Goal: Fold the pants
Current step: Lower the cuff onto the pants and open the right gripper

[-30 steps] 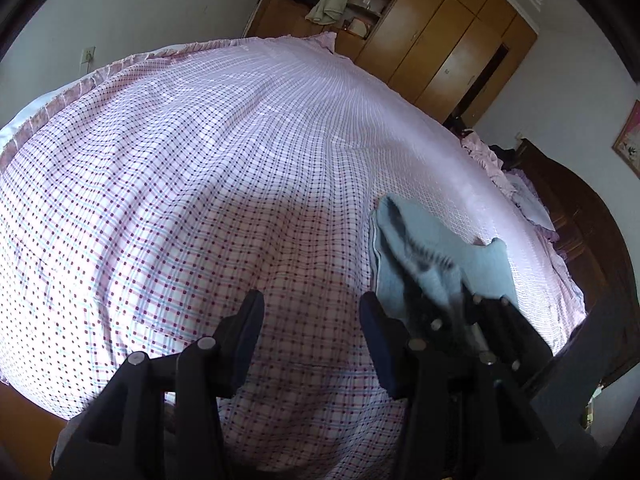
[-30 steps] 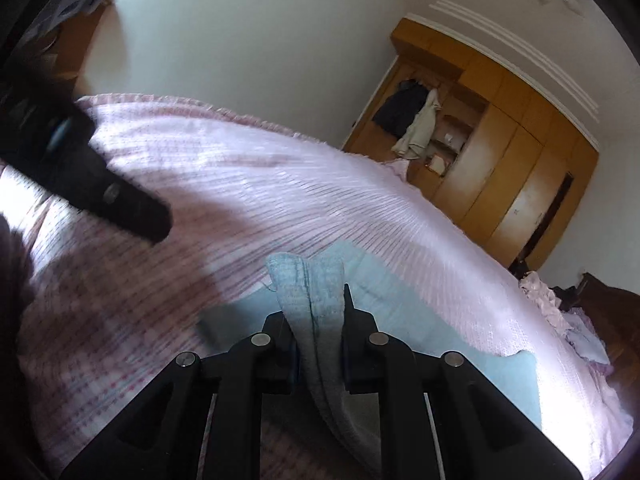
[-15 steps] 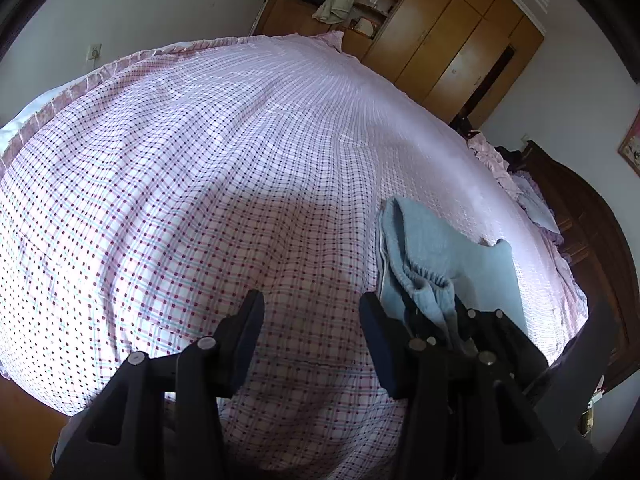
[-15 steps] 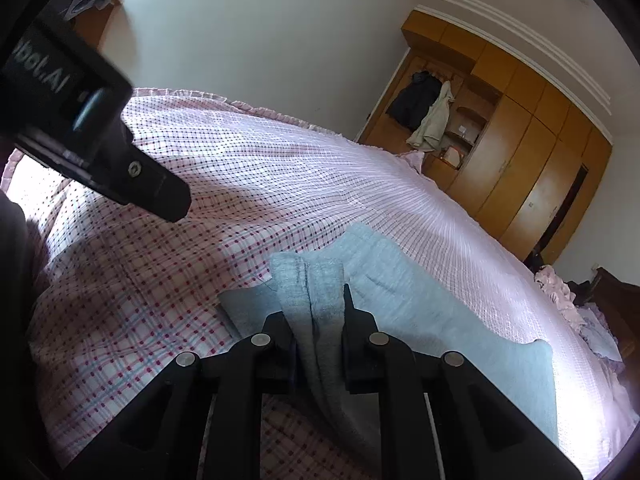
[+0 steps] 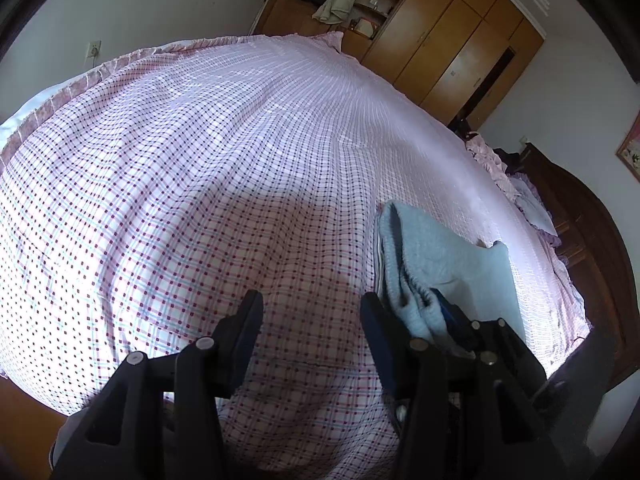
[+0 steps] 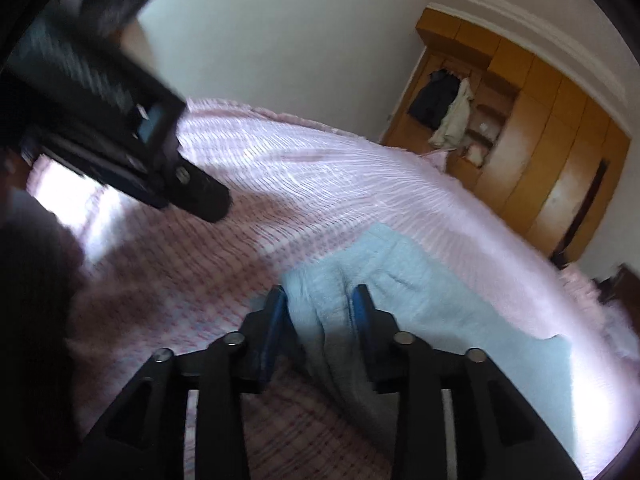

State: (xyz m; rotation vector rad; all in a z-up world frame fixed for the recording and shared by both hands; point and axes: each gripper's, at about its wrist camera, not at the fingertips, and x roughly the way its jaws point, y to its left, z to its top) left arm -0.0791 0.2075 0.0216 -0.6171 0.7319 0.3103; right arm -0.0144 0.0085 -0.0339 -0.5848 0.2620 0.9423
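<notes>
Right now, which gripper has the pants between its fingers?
The right gripper: its fingers have just been opening, with the bunched light blue pants between them. The left gripper hovers open over bare checked bedspread.

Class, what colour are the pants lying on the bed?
Light blue pants, plain with no pattern; clearest in the left wrist view.

Both grippers are showing black angular arms with silver round pins and blue-faced pads; the left gripper and right gripper are looking alike.
</notes>
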